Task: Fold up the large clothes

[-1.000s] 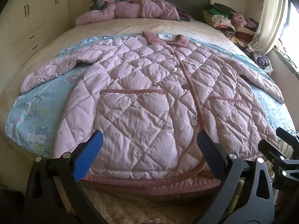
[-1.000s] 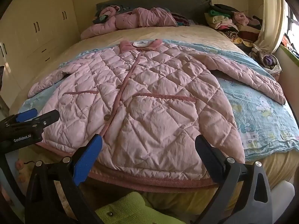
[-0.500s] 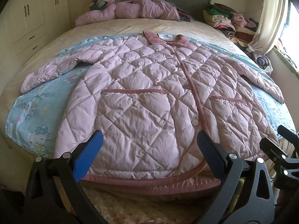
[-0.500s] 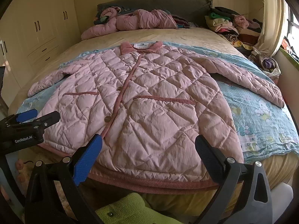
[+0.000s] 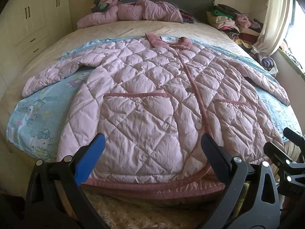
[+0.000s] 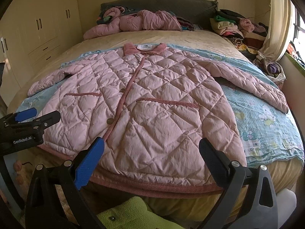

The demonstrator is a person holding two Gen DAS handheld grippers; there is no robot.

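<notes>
The left gripper [image 5: 152,152] and right gripper [image 6: 151,152] were both spread wide and held nothing. Ahead of both finger pairs, a pink quilted coat [image 5: 152,99] lay flat and buttoned on a blue cartoon-print sheet [image 5: 36,118] covering the bed [image 6: 190,38], its hem just beyond the fingertips at the bed's near edge. Farther beyond lay a bundled pink garment [image 6: 141,22] against the grey headboard [image 6: 158,2]. Cream wardrobes [image 5: 32,21] stood left of the fingers; piled clothes [image 6: 234,26] and a curtain [image 5: 274,15] were to the right.
</notes>
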